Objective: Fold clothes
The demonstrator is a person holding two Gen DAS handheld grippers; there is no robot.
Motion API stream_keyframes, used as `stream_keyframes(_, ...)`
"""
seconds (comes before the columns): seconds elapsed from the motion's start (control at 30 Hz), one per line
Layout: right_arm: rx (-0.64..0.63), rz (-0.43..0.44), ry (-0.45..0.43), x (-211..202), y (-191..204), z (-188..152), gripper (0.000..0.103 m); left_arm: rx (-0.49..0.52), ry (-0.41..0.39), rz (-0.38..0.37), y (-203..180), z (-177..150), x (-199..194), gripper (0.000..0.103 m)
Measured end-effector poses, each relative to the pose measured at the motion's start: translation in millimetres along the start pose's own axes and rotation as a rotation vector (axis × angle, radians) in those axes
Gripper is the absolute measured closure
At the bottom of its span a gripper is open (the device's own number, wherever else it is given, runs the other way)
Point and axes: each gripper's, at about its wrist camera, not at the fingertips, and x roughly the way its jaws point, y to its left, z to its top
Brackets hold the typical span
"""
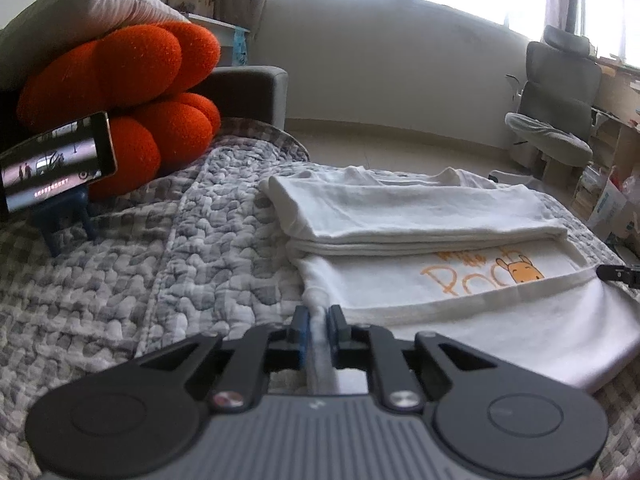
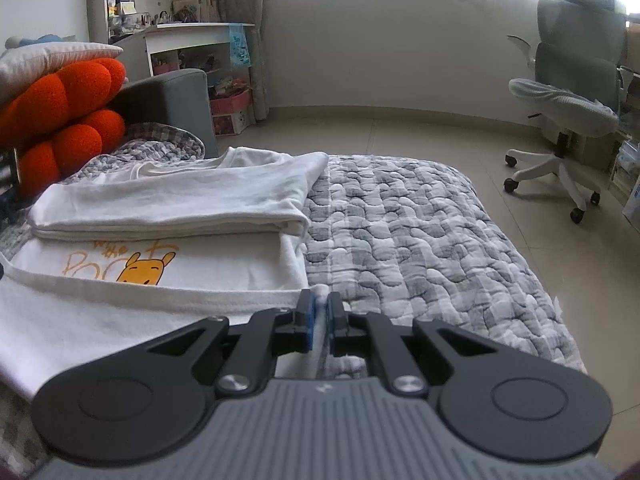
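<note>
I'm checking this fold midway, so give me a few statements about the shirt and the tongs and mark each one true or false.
1. Both tongs are clamped on the white T-shirt. True: left tongs and right tongs each pinch a corner of its near hem.
2. The shirt's print is blue. False: the print is orange.
3. The shirt lies on a grey quilt. True.
4. The phone has a dark, switched-off screen. False: it shows a picture.
5. The orange cushion lies on the shirt. False: it sits apart, on the left tongs' side.
</note>
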Motion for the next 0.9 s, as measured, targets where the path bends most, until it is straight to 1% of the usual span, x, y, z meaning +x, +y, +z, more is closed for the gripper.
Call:
stream_keyframes(0.13,0.003,-0.001,0.0,-0.6,-0.3,-0.6,0.097,-0.027,-0.007,-0.007,3.5,0.7,-1.6,0.095)
stream_keyframes(0.27,0.006,-0.001,-0.002,-1.0,-0.3,-1.2,0.097,-0.017,-0.013,-0.002,2.7,0.9,-2.8,0.096)
stream_keyframes(0.37,0.008,0.002,-0.002,-0.6,-0.4,-0.4,0.097,-0.029,-0.017,-0.001,4.6,0.8,-4.2,0.096)
stream_keyframes(0.57,0.004,0.008,-0.025,-4.0,0.5,2.3,0.097,-0.053,-0.041,-0.001,8.0,2.6,-12.3,0.096)
stream_keyframes(0.67,0.006,-0.01,-0.039,-4.6,-0.3,4.0,0.097,-0.062,-0.048,-0.001,8.2,3.1,-14.9,0.096)
stream_keyframes(0.77,0.013,-0.026,-0.048,-4.7,-2.3,5.8,0.097,-0.069,-0.029,0.003,8.6,0.2,-8.5,0.096)
stream_keyframes(0.83,0.013,-0.031,-0.048,-4.3,-3.5,6.5,0.097,-0.075,0.003,0.005,8.5,-4.0,-0.8,0.096)
stream_keyframes(0.9,0.003,-0.033,-0.043,-3.5,-3.9,6.6,0.097,-0.081,0.01,0.005,8.6,-6.1,1.8,0.095)
